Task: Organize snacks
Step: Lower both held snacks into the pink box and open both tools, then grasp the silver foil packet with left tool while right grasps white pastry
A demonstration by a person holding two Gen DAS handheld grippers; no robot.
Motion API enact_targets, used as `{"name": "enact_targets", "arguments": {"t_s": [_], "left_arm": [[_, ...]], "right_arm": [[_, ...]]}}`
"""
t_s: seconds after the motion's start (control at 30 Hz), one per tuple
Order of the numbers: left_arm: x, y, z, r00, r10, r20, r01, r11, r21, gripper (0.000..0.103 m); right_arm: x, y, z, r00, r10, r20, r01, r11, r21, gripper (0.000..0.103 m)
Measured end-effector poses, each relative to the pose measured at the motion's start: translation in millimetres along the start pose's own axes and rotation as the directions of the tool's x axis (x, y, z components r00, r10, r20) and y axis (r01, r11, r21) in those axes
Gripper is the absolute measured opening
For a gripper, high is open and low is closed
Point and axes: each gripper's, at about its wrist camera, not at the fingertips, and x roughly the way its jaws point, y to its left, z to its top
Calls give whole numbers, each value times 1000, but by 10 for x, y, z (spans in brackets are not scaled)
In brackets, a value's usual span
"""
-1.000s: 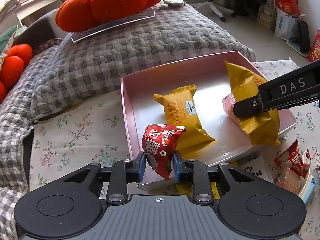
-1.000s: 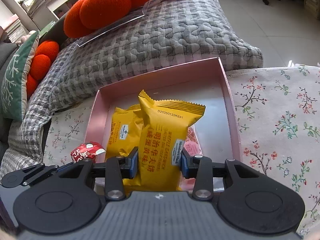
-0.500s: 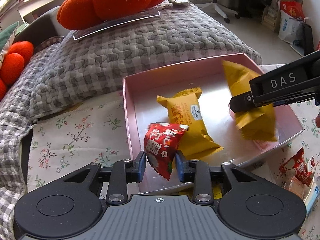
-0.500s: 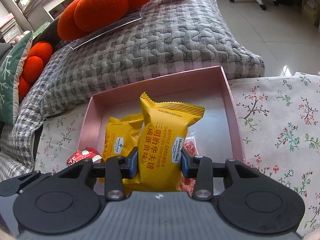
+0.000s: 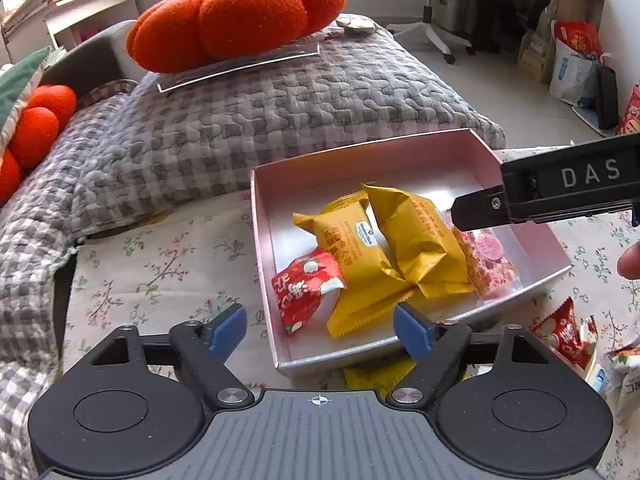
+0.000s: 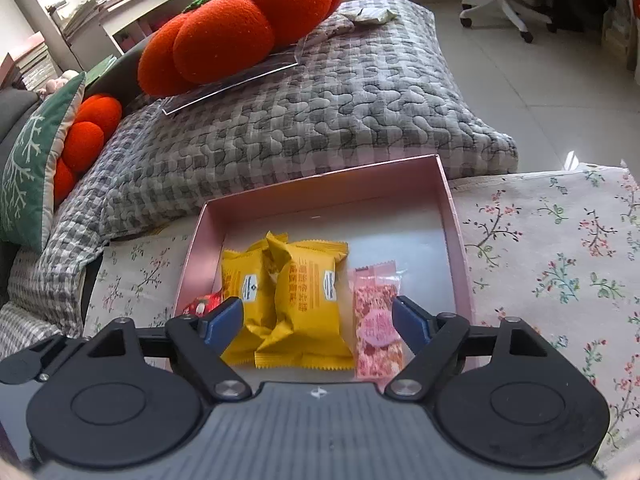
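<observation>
Both grippers are spread apart and hold nothing: the left gripper (image 5: 320, 326) sits at the pink box's (image 6: 454, 240) 6 o'clock rim, the right gripper (image 6: 318, 320) likewise. Inside lie a red packet (image 5: 306, 290) at 7 o'clock, two yellow cake packets (image 6: 308, 296) overlapping in the middle, and a pink bar (image 6: 376, 320) at 4 o'clock. More packets (image 5: 560, 332) lie outside on the table, at the box's 4 o'clock. All look light, puffy and crinkly, likely slippery; pinch across the filled middle, gently, since the cakes would crush.

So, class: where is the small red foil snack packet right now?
The small red foil snack packet lies inside the shallow pink box, at its left wall, touching a yellow wrapped cake.
</observation>
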Motion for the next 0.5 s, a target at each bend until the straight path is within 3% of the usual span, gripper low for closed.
{"name": "enact_targets", "arguments": {"t_s": [0.5], "left_arm": [[-485, -1, -346, 1000, 29, -12, -30, 997, -73, 98]], "right_arm": [[-374, 30, -349, 1000, -8, -5, 8, 998, -59, 89]]}}
